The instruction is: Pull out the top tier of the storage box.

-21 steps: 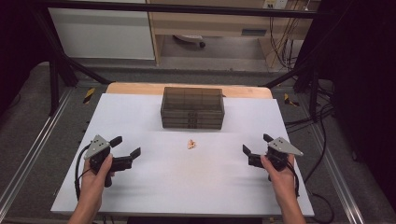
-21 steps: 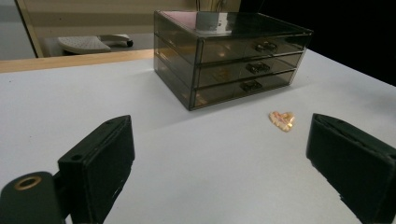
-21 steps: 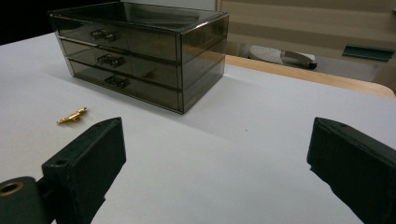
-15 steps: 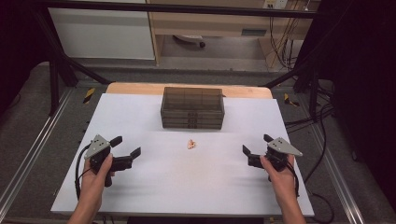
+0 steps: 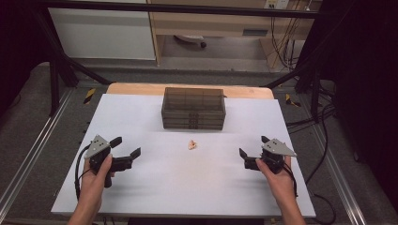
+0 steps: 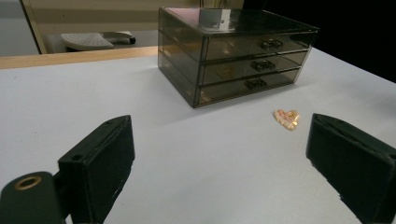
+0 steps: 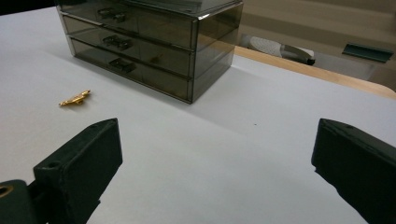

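The white tabletop [image 5: 187, 187] spreads out in front of me, with a strip of bare wood along its far edge. Toward the back, in the middle, stands the smoky see-through drawer chest [image 5: 193, 108]; from above I see mostly its lid, while my left tool's view shows its three drawers stacked one over another, each with a small dark handle, and something small and pale inside the middle one, too dim to name. My right tool's view gives the same drawer fronts from the other side, plus a side wall. My left tool [image 5: 126, 152] sits low over the near left of the tabletop, jaws spread wide with nothing between them; my right tool [image 5: 252, 152] mirrors it on the near right, also gaping and empty. Between them, in front of the chest and well apart from both tools, lies the small golden trinket [image 5: 192, 145]. My left tool's view shows it heart-shaped; my right tool's view shows it flat, edge-on.
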Tool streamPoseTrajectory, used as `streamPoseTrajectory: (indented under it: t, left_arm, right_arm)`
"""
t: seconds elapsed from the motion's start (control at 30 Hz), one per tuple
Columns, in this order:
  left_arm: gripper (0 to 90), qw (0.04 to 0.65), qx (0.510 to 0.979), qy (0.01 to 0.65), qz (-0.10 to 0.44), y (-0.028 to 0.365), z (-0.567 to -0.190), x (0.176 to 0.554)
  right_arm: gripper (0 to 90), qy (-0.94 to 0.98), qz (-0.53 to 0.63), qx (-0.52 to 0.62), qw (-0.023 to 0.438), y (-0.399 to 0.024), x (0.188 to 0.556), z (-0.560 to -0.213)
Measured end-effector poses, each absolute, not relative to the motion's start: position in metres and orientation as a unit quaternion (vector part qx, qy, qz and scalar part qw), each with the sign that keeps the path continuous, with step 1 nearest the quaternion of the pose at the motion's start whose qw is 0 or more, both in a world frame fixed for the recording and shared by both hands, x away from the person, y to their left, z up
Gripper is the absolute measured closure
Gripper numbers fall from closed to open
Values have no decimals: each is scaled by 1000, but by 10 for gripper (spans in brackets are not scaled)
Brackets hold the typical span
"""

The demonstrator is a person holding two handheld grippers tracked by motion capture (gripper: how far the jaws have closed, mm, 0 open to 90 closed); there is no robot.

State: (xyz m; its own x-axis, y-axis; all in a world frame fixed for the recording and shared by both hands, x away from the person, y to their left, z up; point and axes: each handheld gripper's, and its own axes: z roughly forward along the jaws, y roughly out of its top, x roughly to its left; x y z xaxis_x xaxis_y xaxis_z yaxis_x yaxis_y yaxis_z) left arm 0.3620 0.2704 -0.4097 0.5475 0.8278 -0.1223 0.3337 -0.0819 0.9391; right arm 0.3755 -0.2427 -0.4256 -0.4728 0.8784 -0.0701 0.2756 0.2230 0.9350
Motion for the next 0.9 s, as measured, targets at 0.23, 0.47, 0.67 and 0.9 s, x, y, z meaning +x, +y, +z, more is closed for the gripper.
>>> streamPoseTrajectory:
  t: [0.23,0.47,0.67,0.9]
  left_arm:
    - [73,529,699,424,230,272,-411,363]
    - [73,526,703,423,226,270,-412,363]
    - [73,522,706,422,225,268,-412,362]
    - [73,516,711,420,228,267,-413,363]
  right_arm:
    - [22,733,460,393,312,-231,372,-419]
    - [27,729,459,405,306,-217,376,-405]
    - [24,739,443,411,296,-206,385,-394]
    - [27,762,426,391,289,-186,396,-387]
